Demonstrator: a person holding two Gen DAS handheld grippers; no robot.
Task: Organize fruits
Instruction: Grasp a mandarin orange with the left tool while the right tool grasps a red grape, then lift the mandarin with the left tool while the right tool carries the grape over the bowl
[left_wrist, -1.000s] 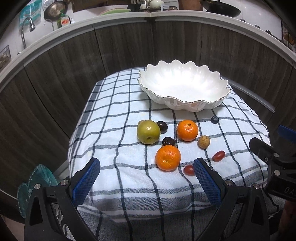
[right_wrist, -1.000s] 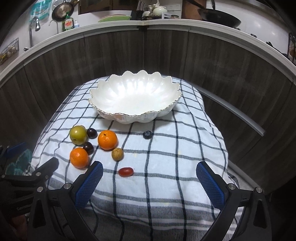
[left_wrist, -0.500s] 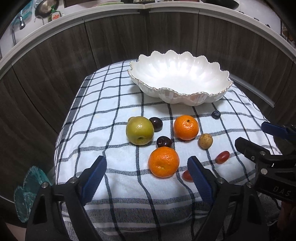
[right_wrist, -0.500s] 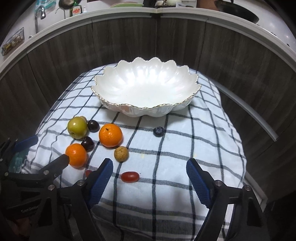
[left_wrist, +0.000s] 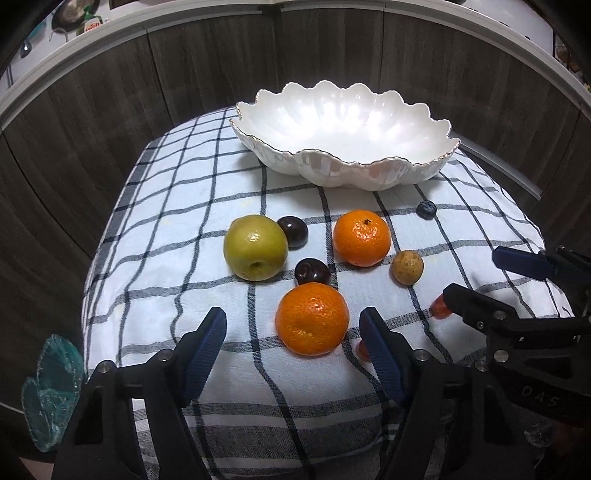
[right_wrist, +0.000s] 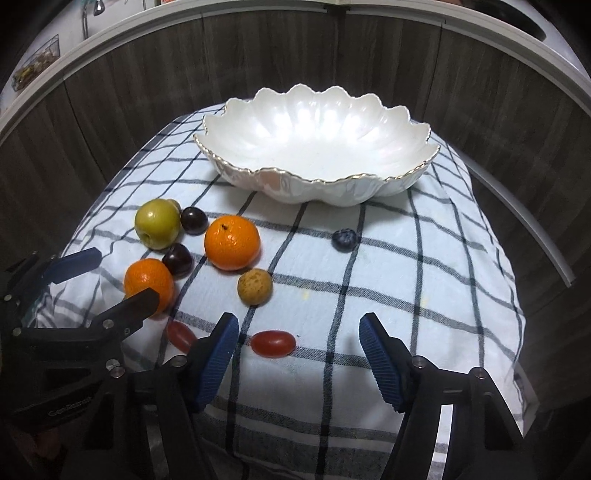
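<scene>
A scalloped white bowl (right_wrist: 317, 155) with a gilt rim is seen at the far side of the checked cloth (right_wrist: 424, 288) covering the surface; nothing lies in it. All fruit is laid on the cloth in front: green apple (left_wrist: 255, 247), two oranges (left_wrist: 362, 238) (left_wrist: 312, 318), two dark plums (left_wrist: 292, 231) (left_wrist: 312, 271), blueberry (right_wrist: 344, 240), small tan fruit (right_wrist: 255, 286), two grape tomatoes (right_wrist: 273, 343) (right_wrist: 181, 336). The left hand-held gripper (left_wrist: 293, 345) is held apart around the nearer orange, untouched; the right hand-held gripper (right_wrist: 299, 345) is likewise held apart, over one tomato.

Both grippers, left gripper (left_wrist: 293, 338); right gripper (right_wrist: 299, 338), agape

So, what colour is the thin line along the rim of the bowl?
Gold, on a pearly white bowl; the right wrist view shows it best.
</scene>
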